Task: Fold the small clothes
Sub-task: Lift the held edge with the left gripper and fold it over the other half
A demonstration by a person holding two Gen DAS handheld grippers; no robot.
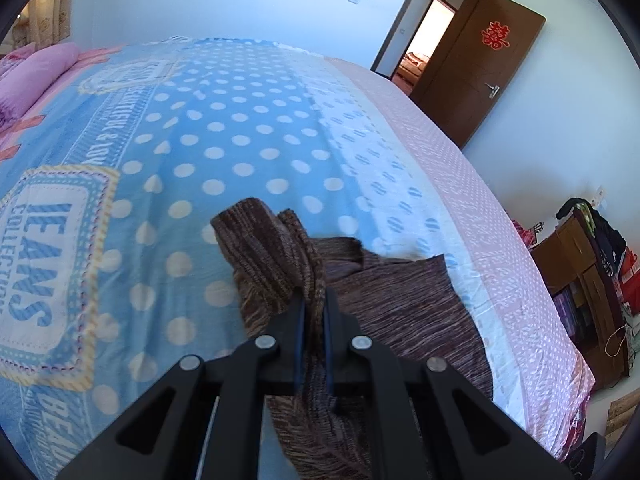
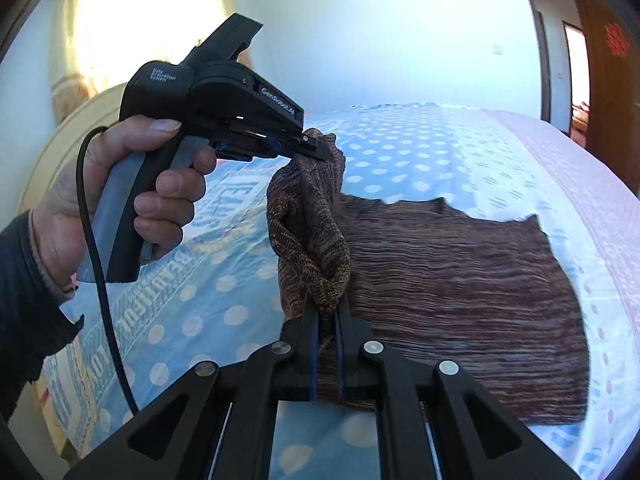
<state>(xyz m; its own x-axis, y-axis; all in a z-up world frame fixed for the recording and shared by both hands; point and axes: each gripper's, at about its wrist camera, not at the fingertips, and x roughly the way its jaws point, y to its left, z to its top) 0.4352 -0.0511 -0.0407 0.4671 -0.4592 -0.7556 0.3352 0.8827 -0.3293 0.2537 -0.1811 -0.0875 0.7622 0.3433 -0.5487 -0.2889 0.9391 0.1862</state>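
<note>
L gripper (image 1: 315, 300) jaws nearly closed, clamped on a bunched fold of the brown knit garment (image 1: 420, 304); fabric runs between the blue pads and hangs down past the linkage twd the camera. R gripper (image 2: 328, 314) same story: jaws narrow, pinching a gathered wad of the same knit right at the tips, cloth visible between the pads.

Garment pos: mostly lying flat on the bed (image 1: 240, 140), on the polka-dot blue cover near its white/pink edge strip. Left portion of it is lifted off the cover, twisted into a rope-like bundle strung between the two grippers. In the right wrist view the bundle goes from the R tips up to the L gripper's tips, which sit higher and further back. Rest of the knit spreads out flat to the right of both grippers, far edge ragged/uneven.

A hand (image 2: 132, 184) wraps the L gripper's grey handle, finger on the trigger, dark sleeve at the wrist, black cable looping down from the handle.

Bkgd: pink pillow (image 1: 28, 76) at upper left of the bed, brown door (image 1: 480, 76) standing open w/ a red paper emblem on it, wooden cabinet (image 1: 584, 280) w/ clutter at the right beside the bed, bright curtained window (image 2: 132, 20) behind the L gripper
</note>
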